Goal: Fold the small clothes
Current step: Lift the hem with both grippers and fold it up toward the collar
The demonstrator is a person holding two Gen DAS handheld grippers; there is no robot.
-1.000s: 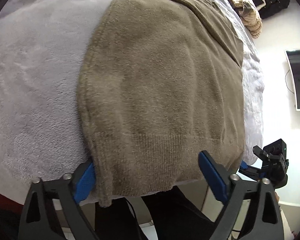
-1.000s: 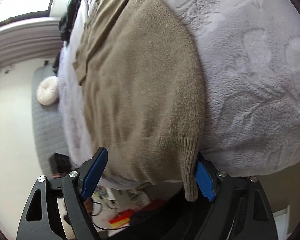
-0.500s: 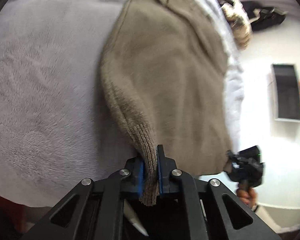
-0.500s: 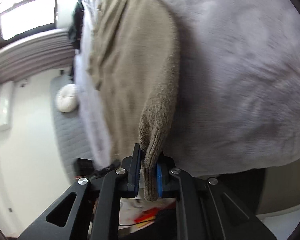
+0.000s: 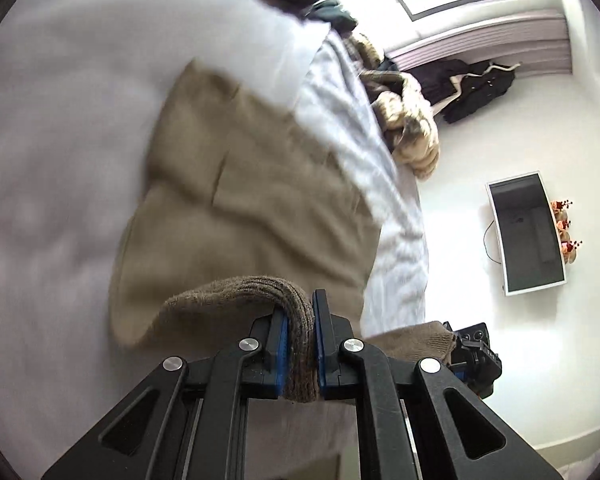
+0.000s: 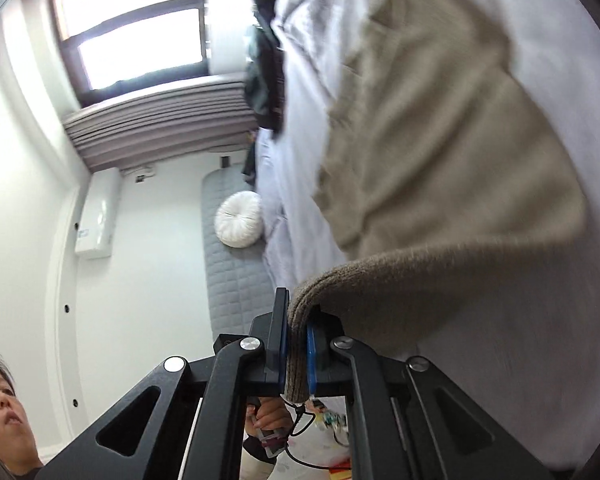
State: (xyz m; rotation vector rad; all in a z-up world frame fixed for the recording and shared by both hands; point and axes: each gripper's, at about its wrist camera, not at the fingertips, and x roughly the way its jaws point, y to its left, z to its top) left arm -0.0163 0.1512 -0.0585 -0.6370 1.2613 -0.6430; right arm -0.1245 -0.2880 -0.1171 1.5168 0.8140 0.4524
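Left wrist view: the left tongs (image 5: pixel 300 344), wide apart a second ago, are now clamped on the ribbed hem of the tan sweater (image 5: pixel 260 184), which is lifted off the grey bed (image 5: pixel 40 160) toward twelve o'clock. The right tongs (image 6: pixel 296 354) are likewise pinched shut on the hem's other corner. A hem-to-collar fold is judged begun. No legible writing is seen.

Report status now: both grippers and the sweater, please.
Left gripper shut on sweater hem. Right gripper shut on hem too. Hem lifted off bed. Nothing in the way.
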